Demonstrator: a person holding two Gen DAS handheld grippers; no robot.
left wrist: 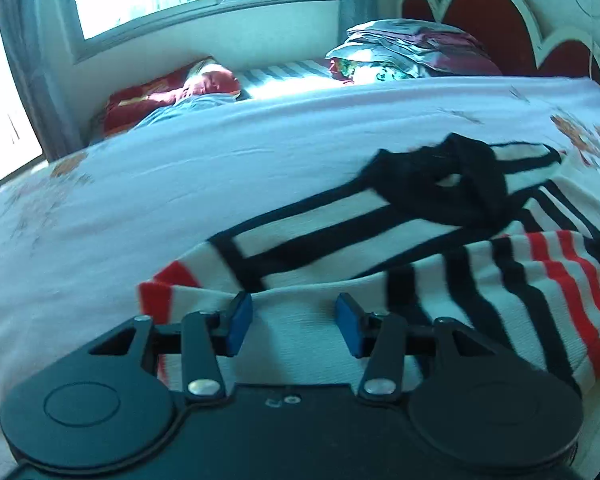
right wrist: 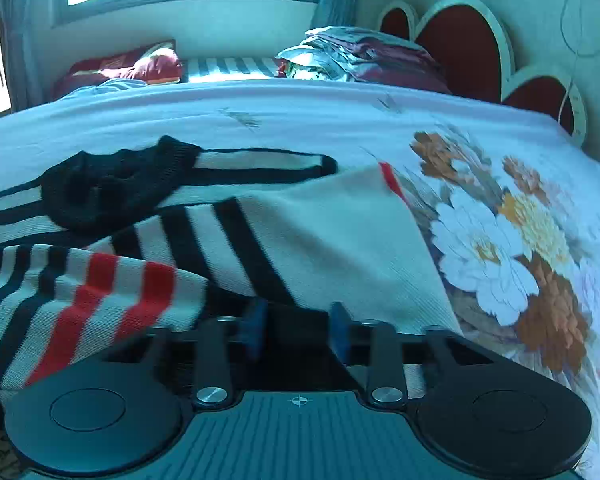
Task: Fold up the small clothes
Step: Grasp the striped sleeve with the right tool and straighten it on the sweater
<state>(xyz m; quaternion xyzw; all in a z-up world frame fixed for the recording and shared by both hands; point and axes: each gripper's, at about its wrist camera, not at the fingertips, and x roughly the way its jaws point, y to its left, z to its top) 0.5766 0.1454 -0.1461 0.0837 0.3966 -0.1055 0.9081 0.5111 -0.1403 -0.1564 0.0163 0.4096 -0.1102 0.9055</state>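
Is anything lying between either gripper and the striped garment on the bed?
Nothing visible does. The left gripper is open right over the near edge of the striped garment, and the right gripper is open at its near edge too. The only thing on the garment is a black collar, bunched farther back.

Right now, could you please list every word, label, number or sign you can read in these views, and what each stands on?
No readable words or numbers.
Left gripper body: small embossed marks, too blurred to read.
Right gripper body: a crosshair sign, no text.
Red pillow: yellowish marking, too blurred to read.
Headboard edge: tick marks, too small to read.
Striped sweater: none.
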